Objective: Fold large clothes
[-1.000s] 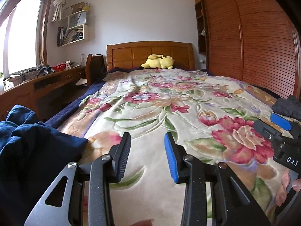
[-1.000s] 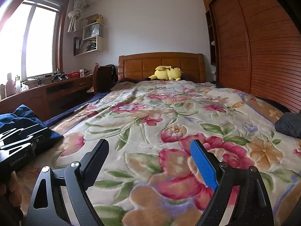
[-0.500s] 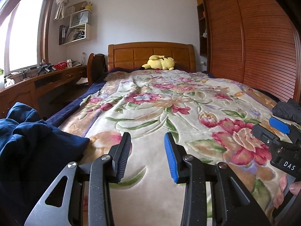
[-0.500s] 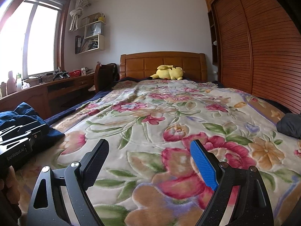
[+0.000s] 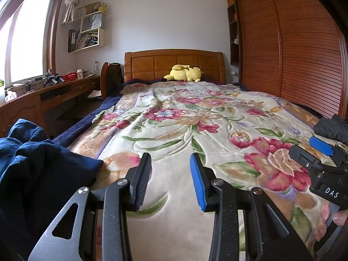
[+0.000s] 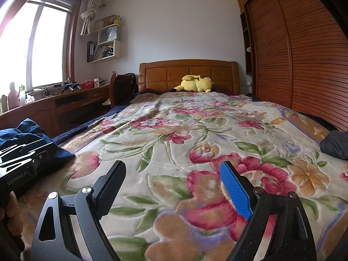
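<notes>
Navy garment (image 5: pixel 32 169) lies left of left tool (image 5: pixel 170 180).

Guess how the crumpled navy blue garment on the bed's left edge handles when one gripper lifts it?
The crumpled navy blue garment probably goes floppy: it lies in soft, deep folds. Likely heavyish, since the fabric looks thick. It may drape and trail over the floral blanket rather than lift clear.

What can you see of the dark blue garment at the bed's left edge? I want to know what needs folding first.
The dark blue garment is a thick, soft-looking fabric, crumpled into a loose heap with rounded folds and nothing laid flat. It rests on the near left edge of the floral blanket, partly overhanging the bed's side. In the right wrist view the left gripper's body sits in front of it. Neither gripper holds it. Sleeves, collar or type cannot be told.
</notes>
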A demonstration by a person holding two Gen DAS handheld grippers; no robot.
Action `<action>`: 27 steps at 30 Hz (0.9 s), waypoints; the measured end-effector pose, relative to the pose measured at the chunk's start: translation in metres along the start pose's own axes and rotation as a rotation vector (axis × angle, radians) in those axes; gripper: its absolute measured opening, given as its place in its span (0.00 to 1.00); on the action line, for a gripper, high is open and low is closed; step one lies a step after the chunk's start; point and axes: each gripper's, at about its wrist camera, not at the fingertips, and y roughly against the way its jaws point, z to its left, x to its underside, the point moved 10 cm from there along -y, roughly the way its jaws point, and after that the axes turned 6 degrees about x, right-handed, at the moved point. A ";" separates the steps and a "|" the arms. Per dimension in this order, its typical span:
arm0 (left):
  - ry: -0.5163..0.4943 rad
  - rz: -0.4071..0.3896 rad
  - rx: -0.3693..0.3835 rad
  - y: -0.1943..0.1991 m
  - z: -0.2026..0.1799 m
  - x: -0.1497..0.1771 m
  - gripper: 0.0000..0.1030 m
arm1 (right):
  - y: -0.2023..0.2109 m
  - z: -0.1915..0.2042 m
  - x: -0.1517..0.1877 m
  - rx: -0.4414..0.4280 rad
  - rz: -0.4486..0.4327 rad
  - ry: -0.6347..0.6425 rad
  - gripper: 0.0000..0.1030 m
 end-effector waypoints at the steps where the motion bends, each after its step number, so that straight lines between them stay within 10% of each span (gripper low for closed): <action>1: -0.001 0.001 0.001 0.000 -0.001 0.000 0.37 | 0.000 0.000 0.001 -0.002 0.001 0.001 0.87; 27: 0.002 -0.009 0.000 0.004 -0.004 -0.008 0.37 | -0.001 -0.004 0.002 -0.009 0.002 0.002 0.87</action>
